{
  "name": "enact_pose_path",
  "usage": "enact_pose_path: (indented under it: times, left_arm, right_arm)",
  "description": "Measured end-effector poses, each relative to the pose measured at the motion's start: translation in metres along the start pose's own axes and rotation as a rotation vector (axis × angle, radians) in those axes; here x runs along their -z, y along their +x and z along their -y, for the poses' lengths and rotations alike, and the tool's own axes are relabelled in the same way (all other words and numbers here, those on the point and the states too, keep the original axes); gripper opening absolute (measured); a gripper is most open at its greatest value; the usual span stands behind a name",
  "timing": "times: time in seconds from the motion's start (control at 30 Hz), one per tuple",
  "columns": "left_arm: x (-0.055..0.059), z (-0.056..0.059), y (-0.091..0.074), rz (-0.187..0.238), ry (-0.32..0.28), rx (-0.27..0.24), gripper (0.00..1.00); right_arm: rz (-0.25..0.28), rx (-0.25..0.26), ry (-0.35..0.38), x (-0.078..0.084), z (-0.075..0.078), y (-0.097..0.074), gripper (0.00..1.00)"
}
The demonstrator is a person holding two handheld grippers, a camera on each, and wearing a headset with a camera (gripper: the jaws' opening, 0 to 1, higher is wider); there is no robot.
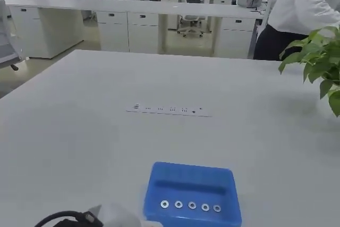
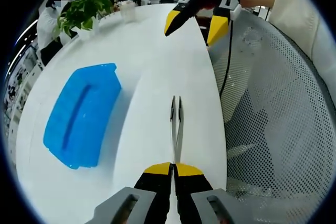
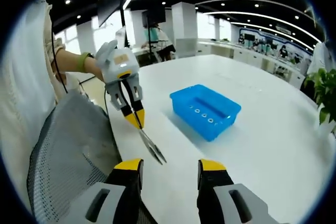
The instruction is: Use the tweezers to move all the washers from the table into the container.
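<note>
Five washers (image 1: pixel 192 205) are seen lined up in a row inside the blue container (image 1: pixel 191 176), which is placed at the lower centre of the head view on the white table (image 1: pixel 79 131). The tweezers (image 2: pixel 176 124) are clamped in the left gripper (image 2: pixel 173 167), whose jaws are closed on the handle end at the bottom centre of the left gripper view. The two arms are drawn narrow, almost together, and nothing can be made out between the tips. The right gripper (image 3: pixel 170 163) is held empty, jaws wide apart, at the bottom of its own view. The transfer is judged complete or very nearly so, since the only washers made out are those in the container. Parts of the table outside the frames cannot be vouched for.
</note>
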State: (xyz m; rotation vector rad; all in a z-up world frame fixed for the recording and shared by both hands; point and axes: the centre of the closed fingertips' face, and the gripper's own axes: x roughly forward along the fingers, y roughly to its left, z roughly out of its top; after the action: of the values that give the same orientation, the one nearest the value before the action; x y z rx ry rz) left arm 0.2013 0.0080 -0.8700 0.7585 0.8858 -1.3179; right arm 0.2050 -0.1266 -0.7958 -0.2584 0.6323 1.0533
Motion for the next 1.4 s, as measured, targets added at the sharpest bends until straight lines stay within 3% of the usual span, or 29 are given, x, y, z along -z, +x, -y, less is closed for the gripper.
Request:
enact_pose_path:
  times: [0.43, 0.6, 0.7, 0.87, 1.0, 1.1, 1.2, 1.27, 1.3, 1.4]
  left_arm:
    - [0.005, 0.002, 0.005, -0.019, -0.031, 0.013, 0.0]
    - [0.009, 0.0, 0.004, -0.016, -0.055, -0.003, 0.0]
    - [0.011, -0.003, 0.0, 0.001, -0.097, -0.028, 0.06]
    - [0.008, -0.011, -0.018, 0.096, -0.226, -0.137, 0.22]
    - [0.008, -0.015, -0.044, 0.235, -0.387, -0.239, 0.43]
    - [0.014, -0.021, -0.067, 0.31, -0.474, -0.343, 0.53]
    - [0.015, -0.026, -0.097, 0.425, -0.563, -0.454, 0.58]
    - [0.012, -0.028, -0.112, 0.496, -0.608, -0.49, 0.62]
    - [0.01, -0.031, -0.125, 0.551, -0.634, -0.539, 0.64]
    - [0.008, -0.032, -0.144, 0.604, -0.643, -0.631, 0.73]
  right_arm:
    - [0.046, 0.055, 0.044, 0.003, 0.007, -0.012, 0.5]
    - [0.057, 0.064, 0.035, -0.001, 0.01, -0.012, 0.52]
    - [0.059, 0.065, 0.026, -0.002, 0.01, -0.012, 0.53]
    - [0.067, 0.072, 0.018, -0.004, 0.012, -0.012, 0.56]
    - [0.089, 0.089, 0.03, -0.007, 0.015, -0.014, 0.6]
    - [0.111, 0.106, 0.037, -0.009, 0.019, -0.016, 0.63]
    - [0.133, 0.122, 0.043, -0.014, 0.024, -0.019, 0.67]
    - [0.149, 0.14, 0.044, -0.017, 0.028, -0.021, 0.69]
    - [0.158, 0.149, 0.046, -0.019, 0.029, -0.023, 0.7]
    - [0.212, 0.182, 0.066, -0.029, 0.034, -0.03, 0.74]
